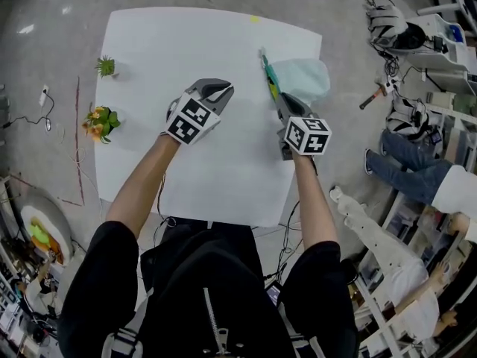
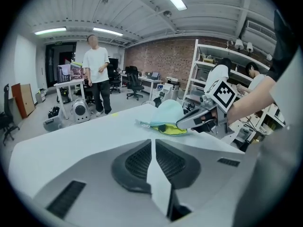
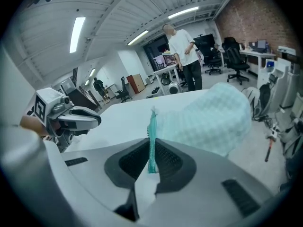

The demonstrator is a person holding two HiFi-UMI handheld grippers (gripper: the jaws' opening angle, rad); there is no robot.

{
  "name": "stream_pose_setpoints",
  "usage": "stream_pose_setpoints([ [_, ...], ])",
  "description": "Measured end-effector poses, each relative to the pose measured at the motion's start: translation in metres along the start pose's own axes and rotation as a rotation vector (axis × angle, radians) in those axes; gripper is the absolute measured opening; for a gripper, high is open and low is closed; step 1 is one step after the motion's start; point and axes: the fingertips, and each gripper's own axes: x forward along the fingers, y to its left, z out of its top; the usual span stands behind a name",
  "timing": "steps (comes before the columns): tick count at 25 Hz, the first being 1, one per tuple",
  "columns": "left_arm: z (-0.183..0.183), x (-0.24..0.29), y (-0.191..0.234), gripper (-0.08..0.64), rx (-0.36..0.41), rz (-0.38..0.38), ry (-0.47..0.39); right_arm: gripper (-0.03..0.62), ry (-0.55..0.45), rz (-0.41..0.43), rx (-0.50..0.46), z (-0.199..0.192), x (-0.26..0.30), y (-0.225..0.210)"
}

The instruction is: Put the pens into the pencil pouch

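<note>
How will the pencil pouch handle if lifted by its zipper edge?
Probably floppy: the pencil pouch looks like soft, bulging fabric. Likely light; the right gripper pinches only its zipper edge, so it may sag or swing.

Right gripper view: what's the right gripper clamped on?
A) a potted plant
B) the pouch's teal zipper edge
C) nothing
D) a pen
B: the right gripper has its fingers pinched on the teal zipper edge of the pencil pouch.
</note>
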Motion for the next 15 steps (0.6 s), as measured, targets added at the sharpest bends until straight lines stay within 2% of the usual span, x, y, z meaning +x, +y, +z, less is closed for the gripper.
stream_pose_setpoints([
  [3,-0.006,-0.013,0.002,0.044,-0.012,0.018,-0.003,0.062,0.008,0.005,-0.017,-0.006,0.003,0.001],
  [6,-0.009,-0.028,0.003,0.044,-0.022,0.044,-0.013,0.124,0.005,0.005,-0.028,-0.007,0.001,0.003],
  [8,-0.007,-0.038,0.002,0.044,-0.03,0.065,-0.027,0.135,-0.01,-0.006,-0.04,-0.004,-0.005,0.005],
  [13,-0.001,-0.065,-0.003,0.043,-0.043,0.114,-0.065,0.138,-0.046,-0.025,-0.068,0.004,-0.025,0.014],
  [15,0.003,-0.074,-0.009,0.04,-0.052,0.131,-0.086,0.109,-0.058,-0.023,-0.073,0.006,-0.036,0.018],
])
